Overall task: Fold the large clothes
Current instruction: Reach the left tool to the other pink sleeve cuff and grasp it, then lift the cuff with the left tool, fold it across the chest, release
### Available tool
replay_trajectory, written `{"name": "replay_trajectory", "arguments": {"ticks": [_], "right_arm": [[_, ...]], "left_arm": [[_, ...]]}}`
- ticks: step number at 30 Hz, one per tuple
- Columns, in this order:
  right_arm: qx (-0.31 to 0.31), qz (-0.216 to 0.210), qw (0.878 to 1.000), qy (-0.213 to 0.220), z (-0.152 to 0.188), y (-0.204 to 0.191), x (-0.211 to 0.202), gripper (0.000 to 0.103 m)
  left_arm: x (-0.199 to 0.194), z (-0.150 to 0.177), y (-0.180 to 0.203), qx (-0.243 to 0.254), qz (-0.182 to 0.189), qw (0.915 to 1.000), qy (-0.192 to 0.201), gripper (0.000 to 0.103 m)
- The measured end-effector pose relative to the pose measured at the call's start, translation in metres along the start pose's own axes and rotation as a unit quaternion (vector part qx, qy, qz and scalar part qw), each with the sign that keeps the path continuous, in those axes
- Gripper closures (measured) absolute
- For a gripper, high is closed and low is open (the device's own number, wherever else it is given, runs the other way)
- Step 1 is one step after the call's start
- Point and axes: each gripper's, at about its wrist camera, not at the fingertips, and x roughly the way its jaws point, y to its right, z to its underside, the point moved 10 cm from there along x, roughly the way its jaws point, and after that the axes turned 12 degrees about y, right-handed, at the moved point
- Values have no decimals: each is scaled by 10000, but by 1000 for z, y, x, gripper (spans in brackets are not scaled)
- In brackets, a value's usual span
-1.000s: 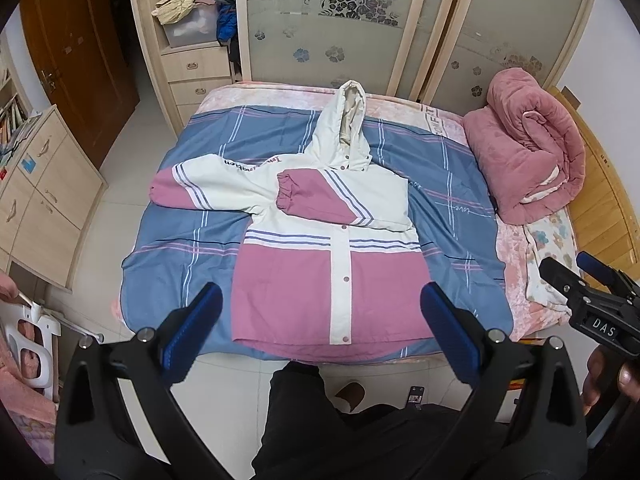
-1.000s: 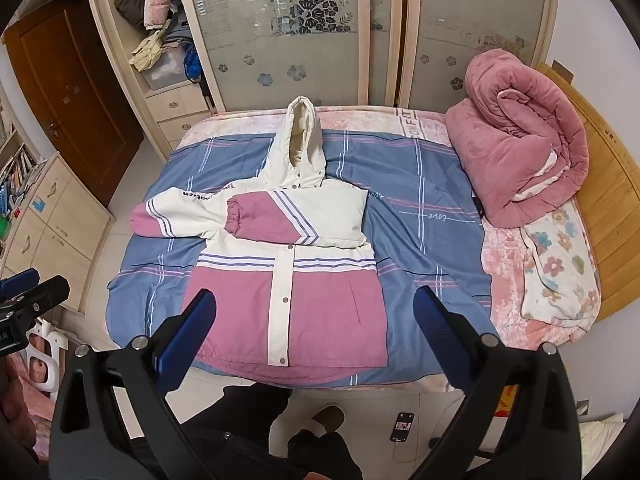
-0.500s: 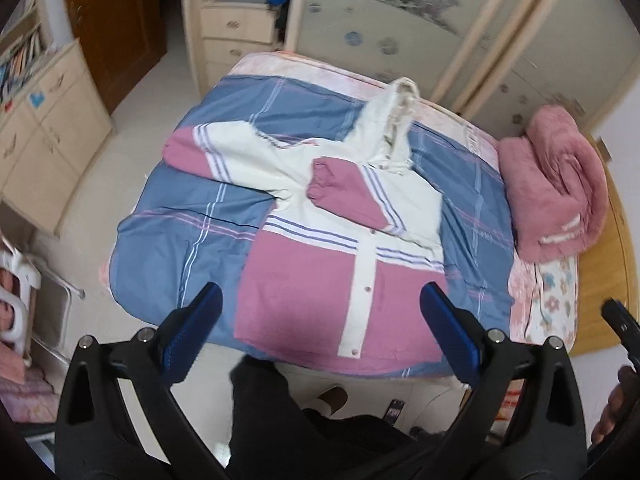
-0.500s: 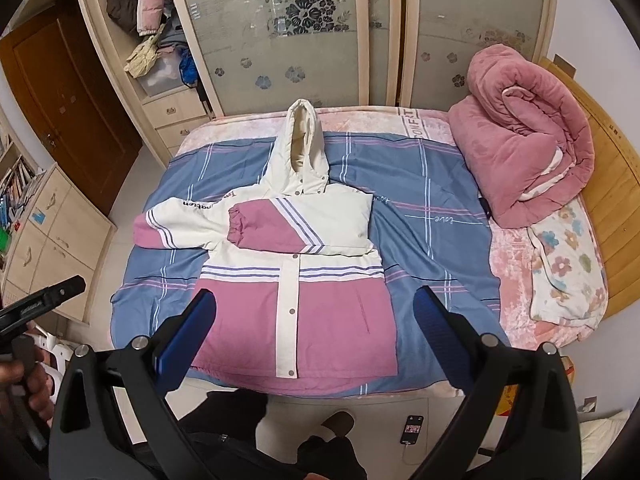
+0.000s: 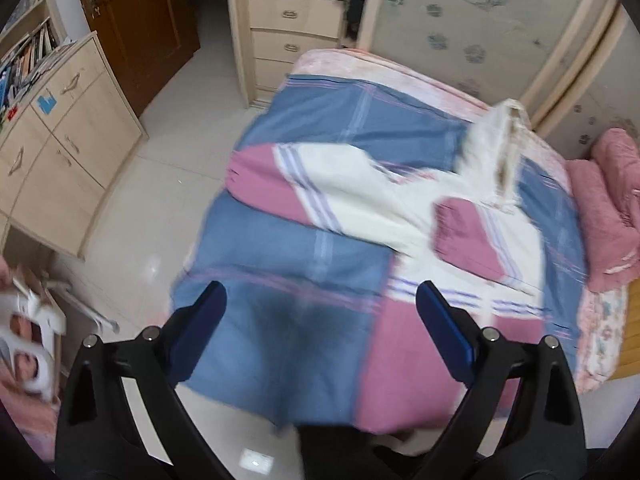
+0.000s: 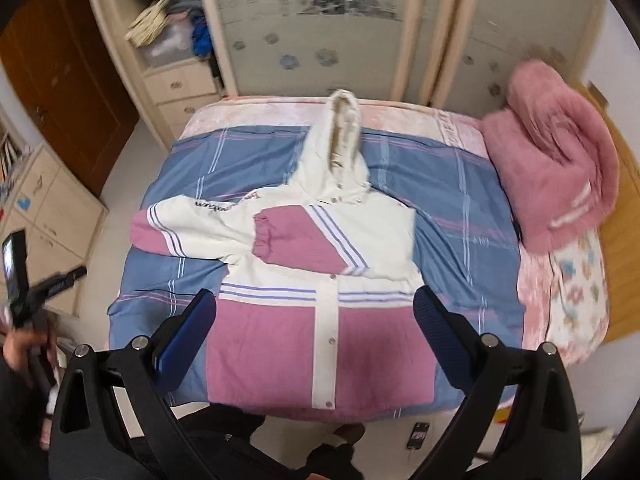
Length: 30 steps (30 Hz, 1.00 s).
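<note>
since a second ago my left claw (image 5: pixel 320 312) has swung off toward the bed's left side, so the jacket (image 6: pixel 320 272) now sits ahead and to the right of it instead of dead ahead; my right claw (image 6: pixel 314 312) has come in closer and the jacket fills more of the space between its fingers. both claws are spread wide and grip nothing.

one hooded jacket lies face up on the blue striped bedspread (image 6: pixel 460 216), cream across the chest and hood, pink over the lower body, with a cream snap placket running down the middle. its hood (image 6: pixel 340 152) points away from me. one sleeve is folded across the chest with its pink cuff (image 6: pixel 280 240) toward the middle; the other sleeve (image 5: pixel 304 188) stretches flat out to the left, pink at its end.

only my right view shows the whole jacket, the hem near my claw, the whole of one rolled pink blanket (image 6: pixel 556 176) far right, one small dark phone-like thing (image 6: pixel 418 436) on the floor, and my left hand (image 6: pixel 20 348) gripping its tool. only my left view shows the low cabinet (image 5: pixel 60 136) and brown door (image 5: pixel 136 20) far left, blurred by motion.

count: one jacket, two sleeves, one hood, one blanket, two claws.
</note>
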Motion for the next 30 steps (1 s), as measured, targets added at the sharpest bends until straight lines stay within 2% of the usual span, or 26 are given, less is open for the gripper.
{"name": "replay_trajectory", "arguments": {"ticks": [2,4,7,10,13,15,17,23,28,29,30], "right_arm": [[-184,14,9998,-104,-7,-22,14,4],[-455,135,9986,-254,-12,-42,27,4],[-545,291,9970,-459,-13,-52,37,4],[-547,596,9938,-760,-11,-53,49,4],[-575,862,9890,-1057,-5,-54,57,4],[-655,991,9857,-1196,-4,-56,60,4],[-725,1089,9823,-1344,0,-58,65,4],[-917,1285,9729,-1691,8,-62,78,4],[-1020,1297,9677,-1908,16,-65,87,4],[-1026,1297,9671,-1934,18,-64,88,4],[-1033,1294,9666,-1958,19,-64,89,4]], "left_arm": [[40,-16,-36,23,-79,10000,20,7],[81,-30,-67,-15,-5,10000,18,7],[145,-48,-106,-6,131,9999,-5,8],[211,-63,-137,-203,573,9981,110,8],[268,-60,-159,-339,640,9971,-234,9],[301,-56,-167,-410,723,9954,-472,19],[332,-51,-171,-464,802,9931,-721,24],[393,-42,-165,-282,927,9895,-1072,28],[422,-30,-157,-93,1048,9852,-1350,46],[425,-29,-156,-14,1006,9855,-1363,51],[428,-29,-156,97,888,9870,-1339,65]]}}
